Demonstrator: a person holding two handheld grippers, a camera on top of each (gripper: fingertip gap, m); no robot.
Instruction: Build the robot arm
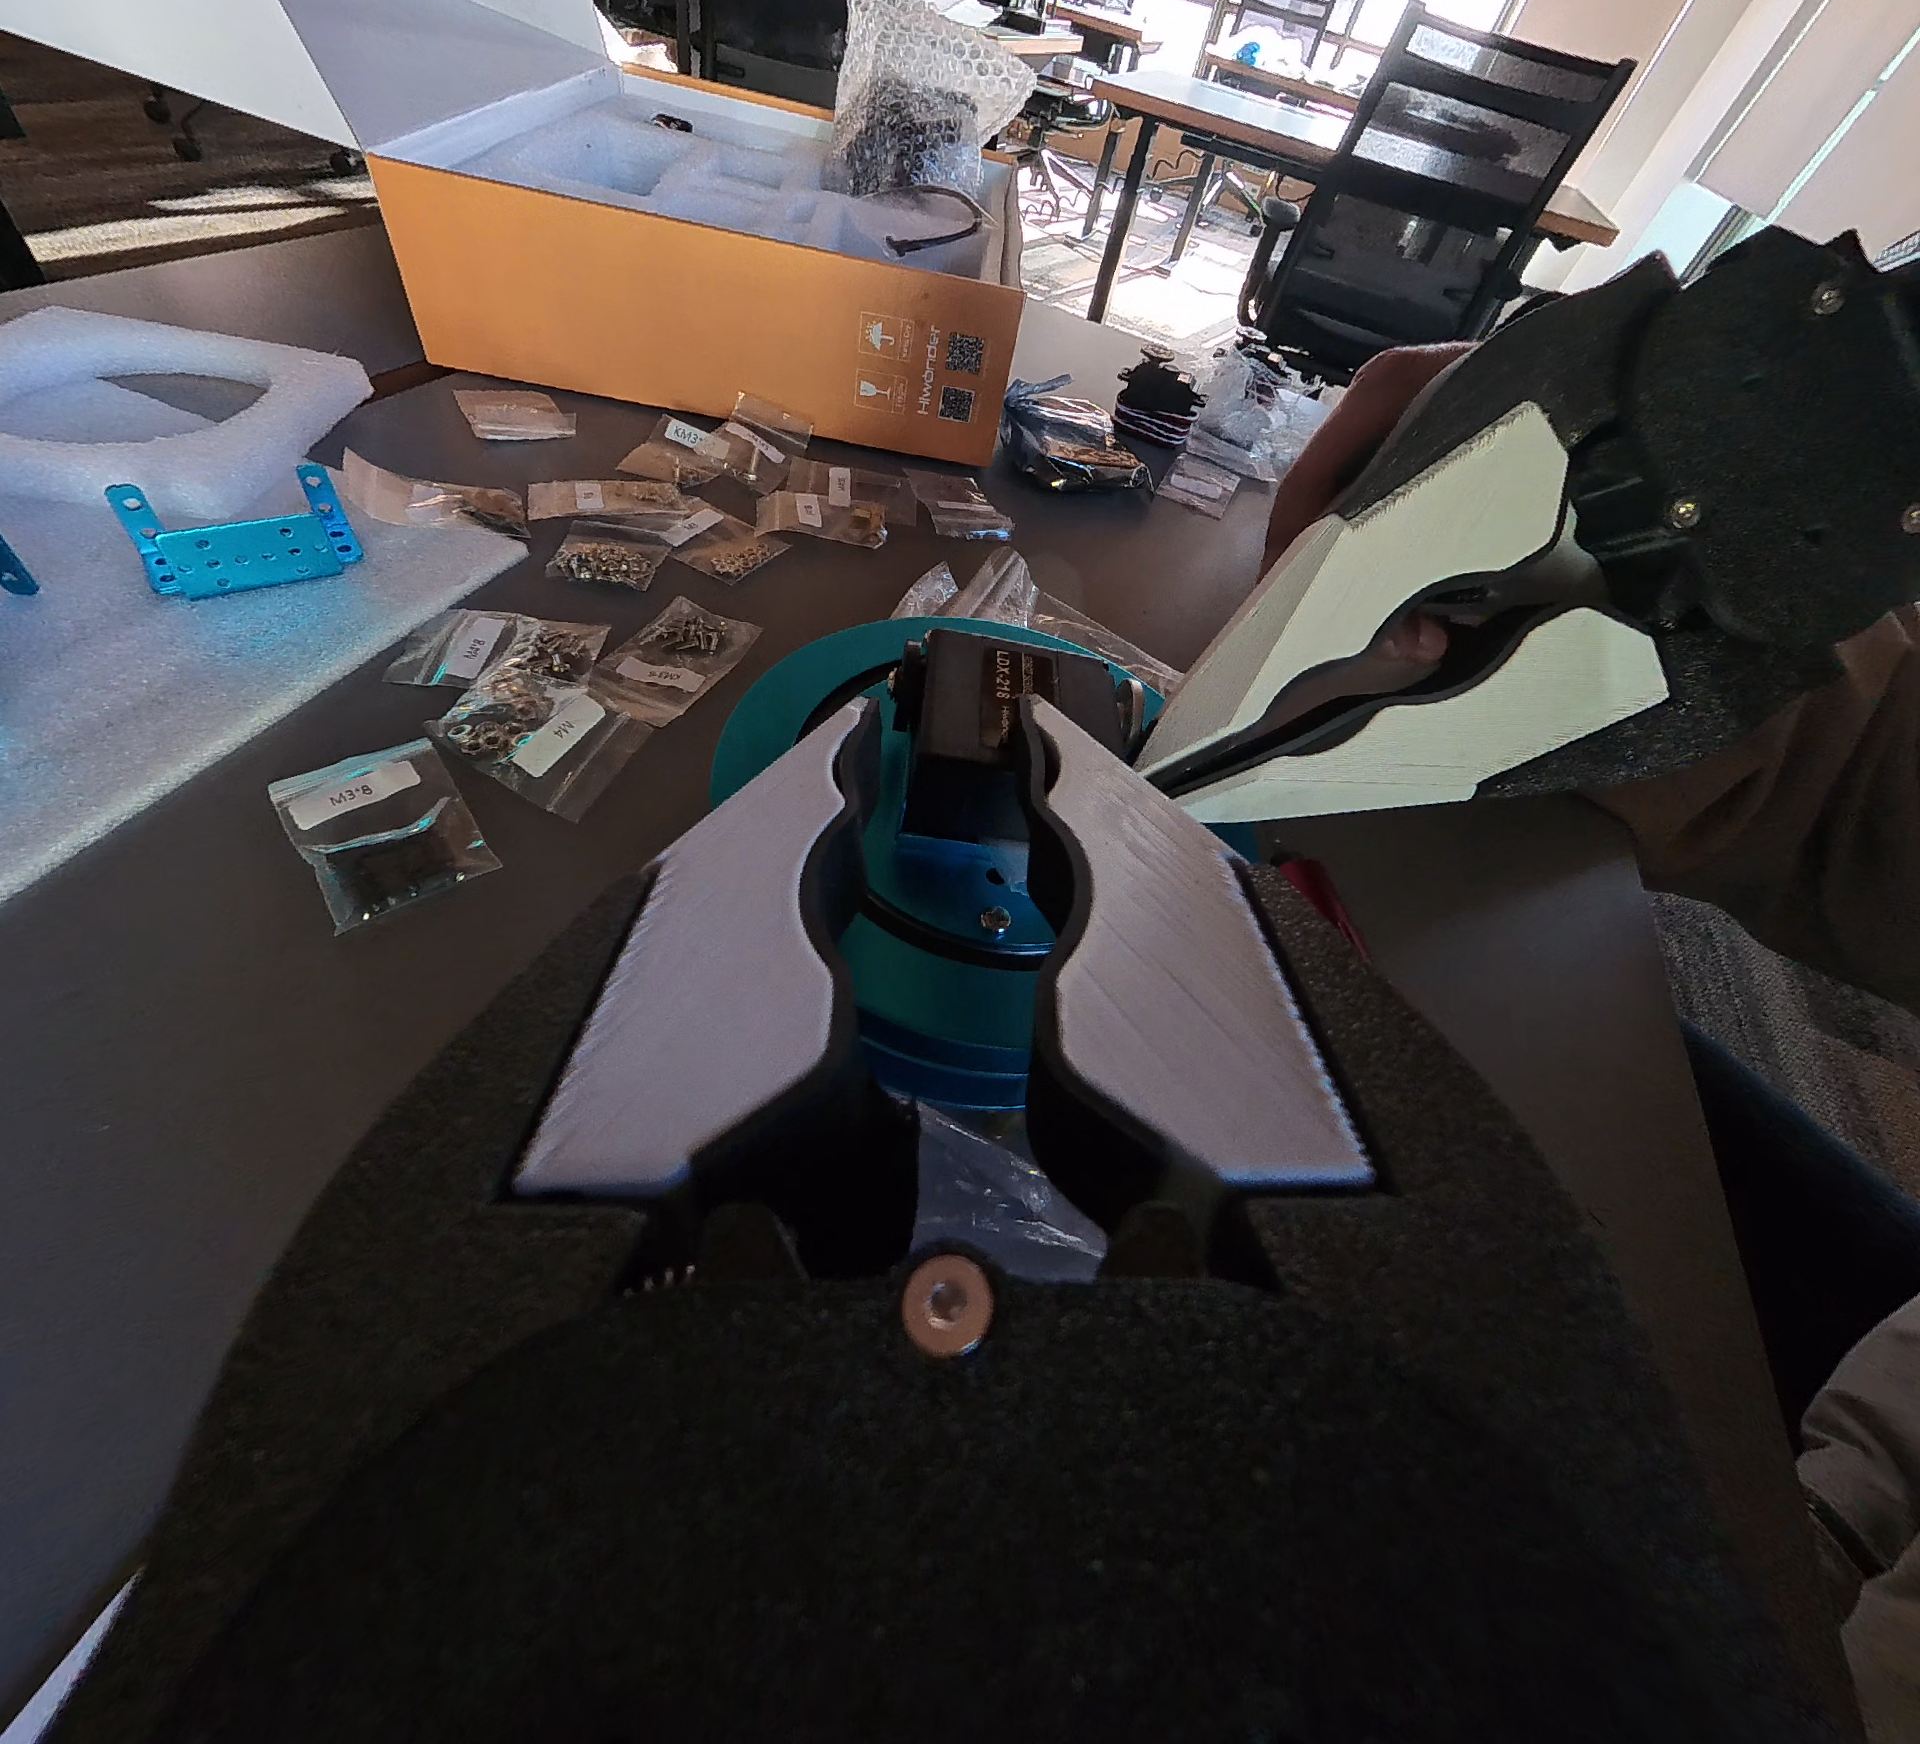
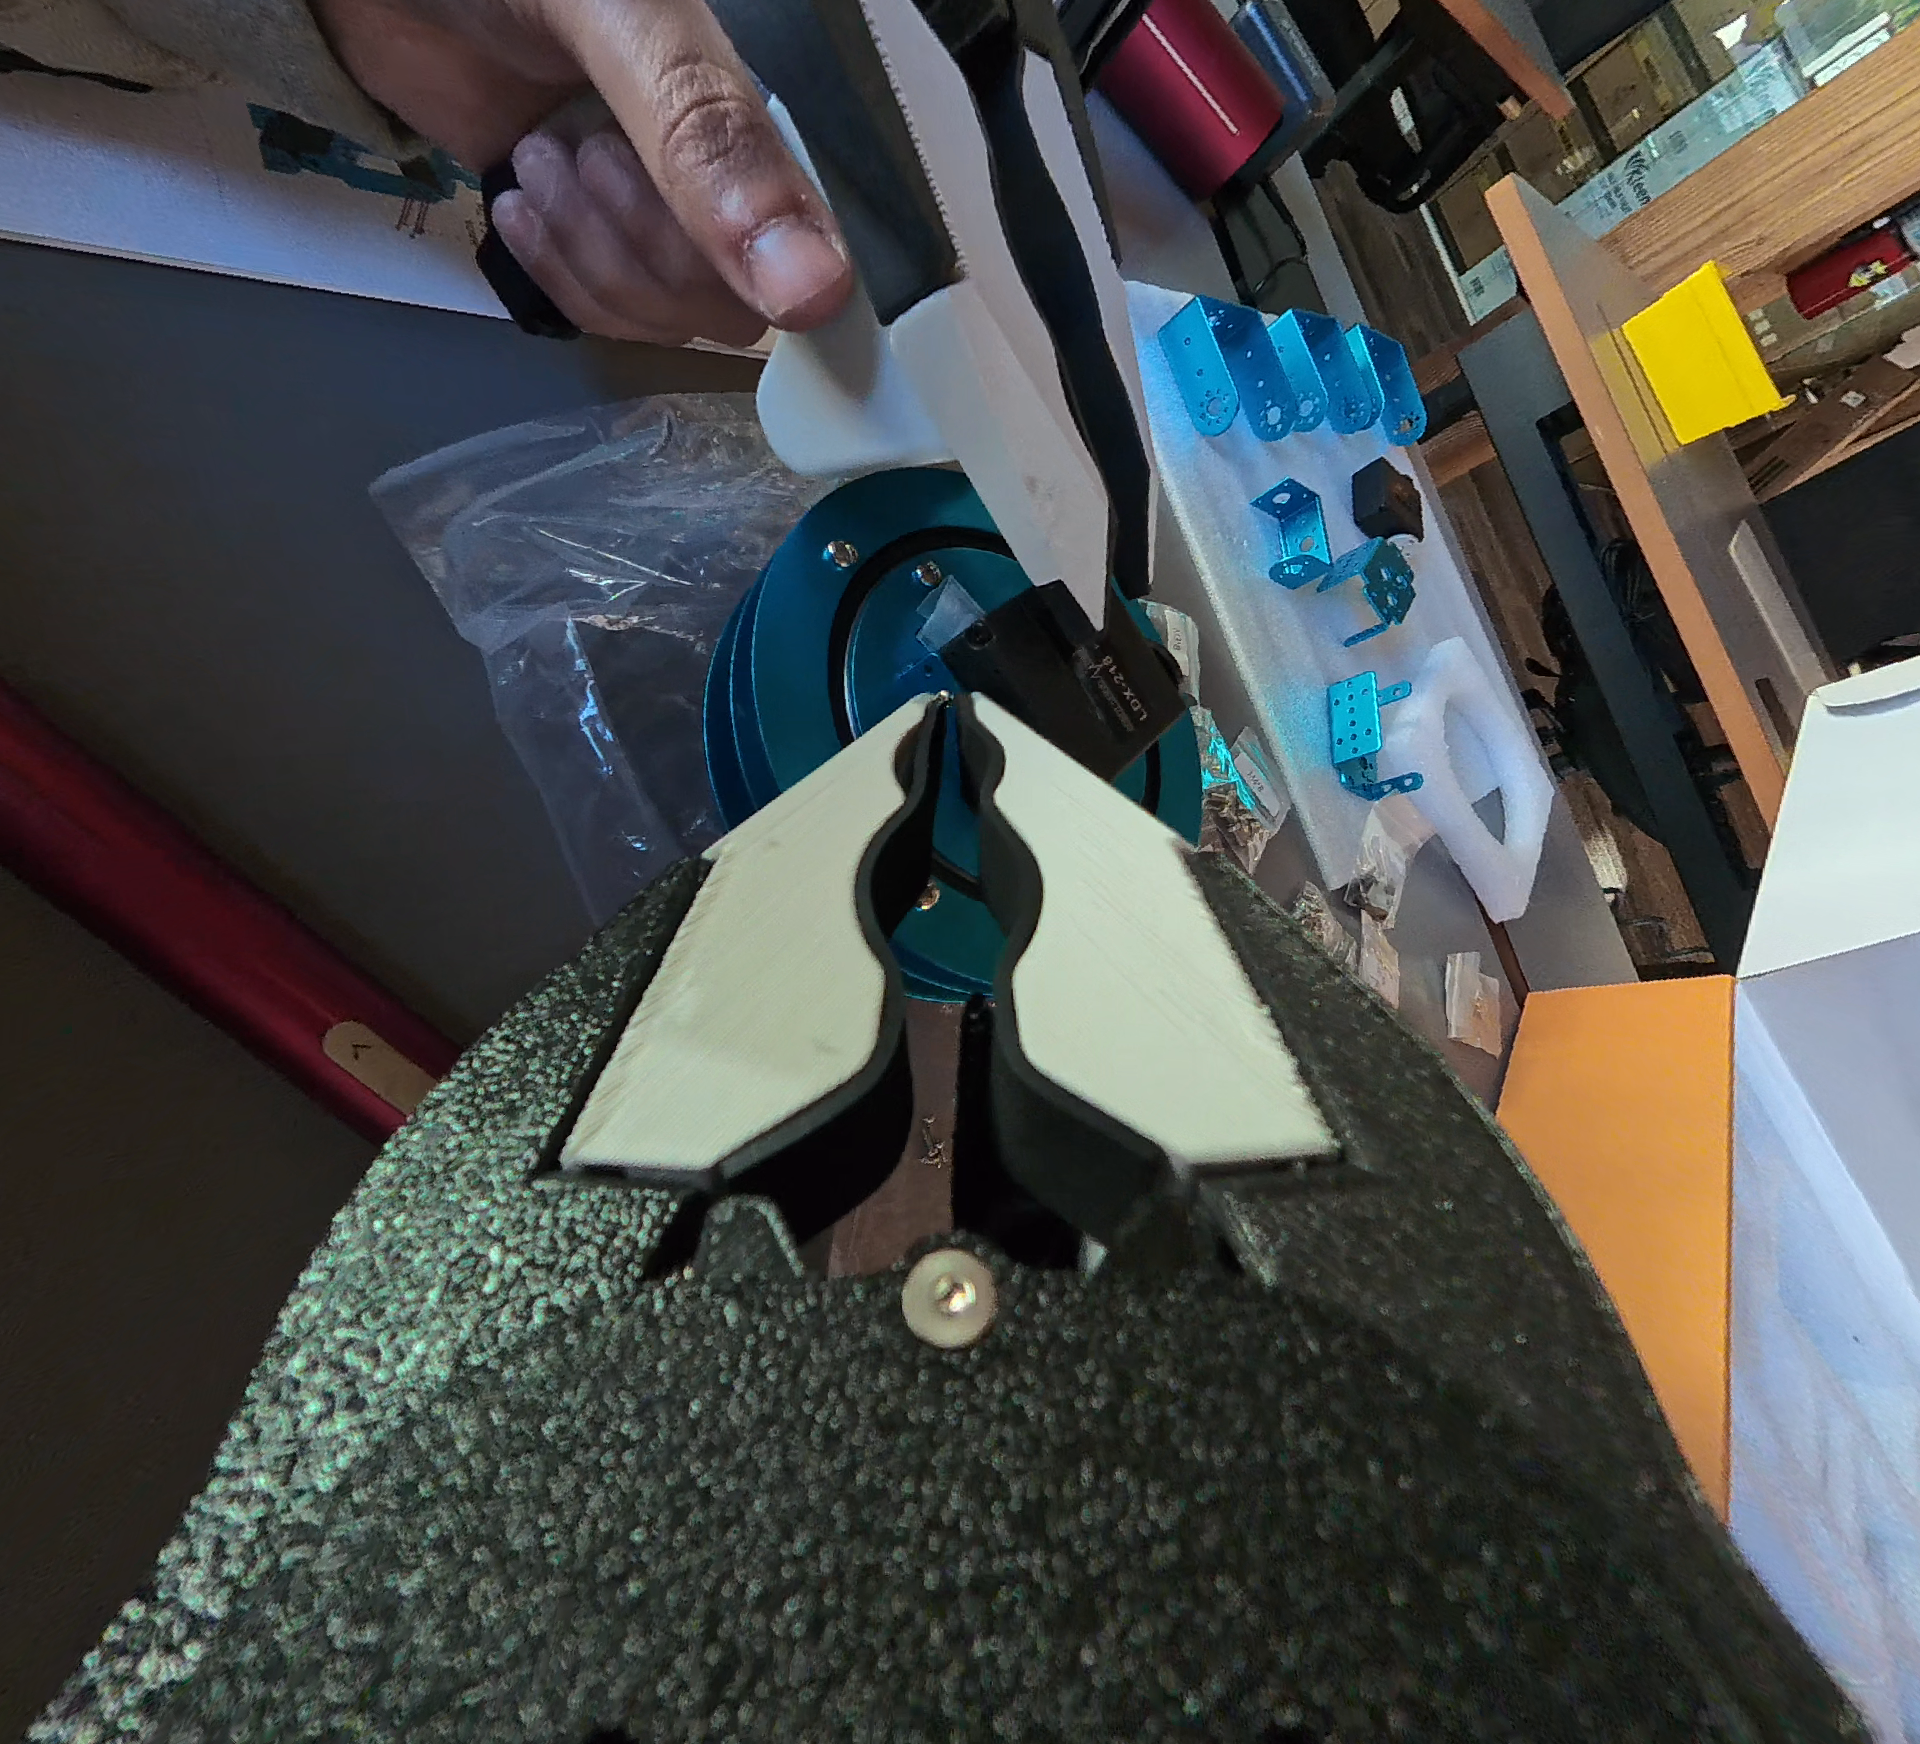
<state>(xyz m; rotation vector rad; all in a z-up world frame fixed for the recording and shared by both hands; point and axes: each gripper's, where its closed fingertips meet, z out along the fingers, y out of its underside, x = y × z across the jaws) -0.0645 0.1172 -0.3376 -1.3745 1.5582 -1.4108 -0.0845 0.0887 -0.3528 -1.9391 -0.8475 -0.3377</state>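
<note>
A black servo (image 1: 971,692) stands upright on a round blue metal turntable base (image 1: 764,738) on a dark grey table. My left gripper (image 1: 945,718) is shut on the servo, one finger on each side. In the right wrist view the left gripper (image 2: 1117,603) comes down from above onto the servo (image 2: 1060,666) and base (image 2: 800,624), held by a hand (image 2: 623,84). My right gripper (image 2: 943,705) is shut, with its tips just over the base beside the servo. A tiny pale speck shows at its tips; I cannot tell what it is. It enters the left wrist view from the right (image 1: 1158,775).
An open orange box (image 1: 675,312) with white foam and a bubble-wrap bag (image 1: 914,94) stands behind. Several small bags of screws (image 1: 582,655) lie left of the base. Blue brackets (image 2: 1288,385) sit on white foam (image 1: 156,416). A clear plastic bag (image 2: 582,551) and a red tube (image 2: 208,915) lie nearby.
</note>
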